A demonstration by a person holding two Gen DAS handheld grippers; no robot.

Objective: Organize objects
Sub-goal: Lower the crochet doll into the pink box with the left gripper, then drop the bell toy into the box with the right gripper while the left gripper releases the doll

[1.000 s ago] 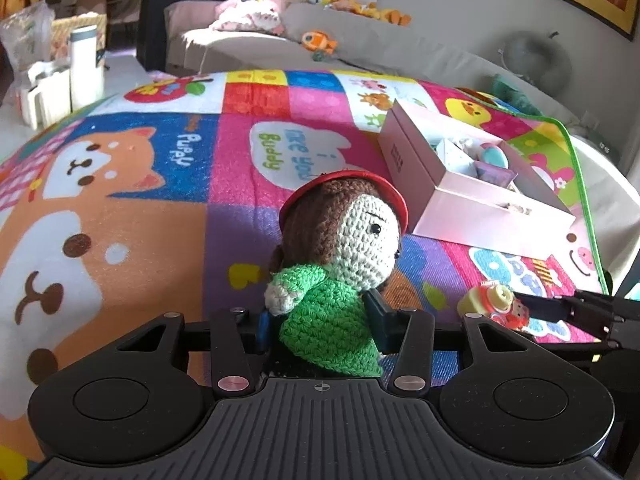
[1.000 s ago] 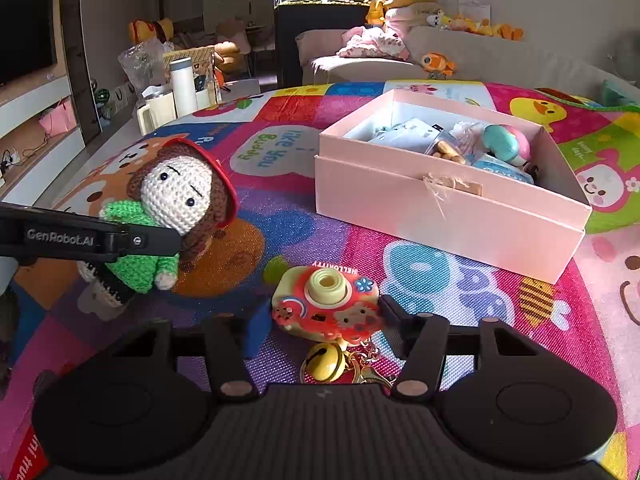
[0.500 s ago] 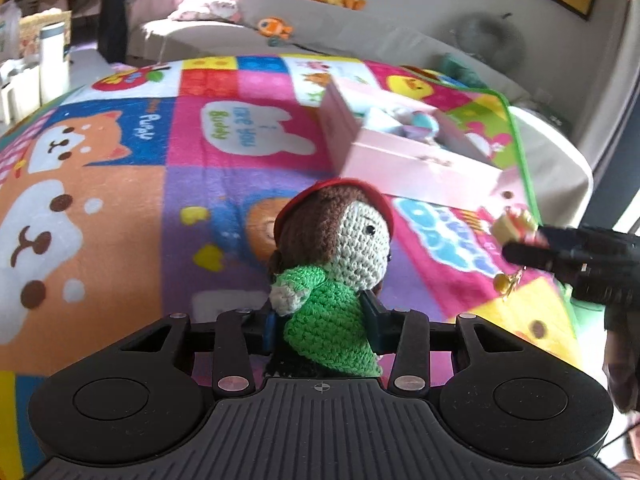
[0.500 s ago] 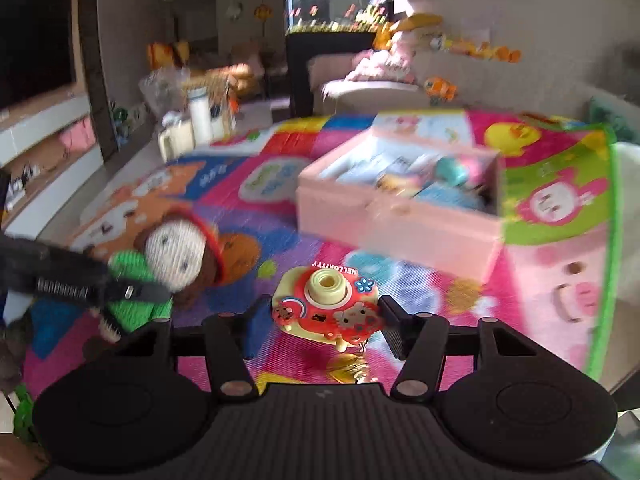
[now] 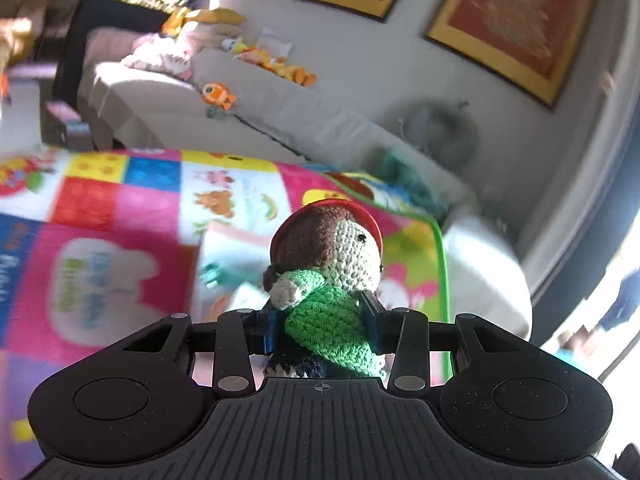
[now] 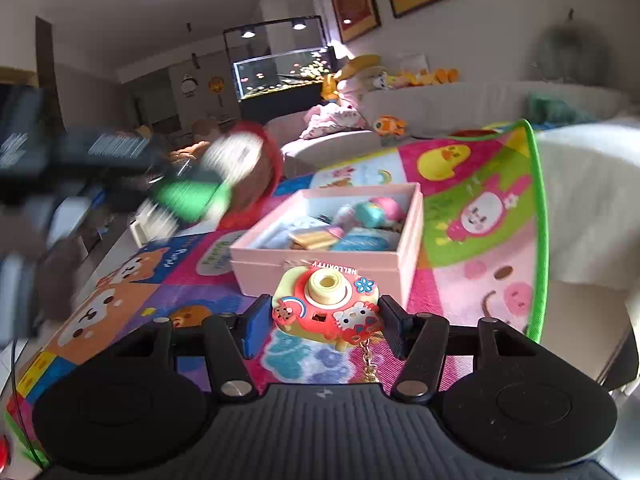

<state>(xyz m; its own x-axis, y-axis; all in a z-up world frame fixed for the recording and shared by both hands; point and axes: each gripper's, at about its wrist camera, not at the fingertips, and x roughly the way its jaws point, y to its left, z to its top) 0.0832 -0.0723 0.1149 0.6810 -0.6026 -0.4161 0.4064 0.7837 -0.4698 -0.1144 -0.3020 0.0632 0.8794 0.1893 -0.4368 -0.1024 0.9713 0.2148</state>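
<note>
My left gripper (image 5: 320,322) is shut on a crochet doll (image 5: 332,264) with brown hair, a red cap and a green top, held high above the play mat. The doll and left gripper show blurred in the right wrist view (image 6: 216,184), up left of the box. My right gripper (image 6: 322,320) is shut on a red and yellow toy camera keychain (image 6: 326,306), its gold chain hanging below, held in the air just in front of the open pink box (image 6: 320,268). The box holds several small toys.
The colourful play mat (image 6: 480,208) covers the surface, its green edge at the right. A grey sofa (image 5: 248,116) with plush toys stands behind. A fish tank (image 6: 280,72) stands at the back.
Both grippers have lifted their toys off the mat and risen. The left one has swung up and toward the box; the right one has come closer to the box.
</note>
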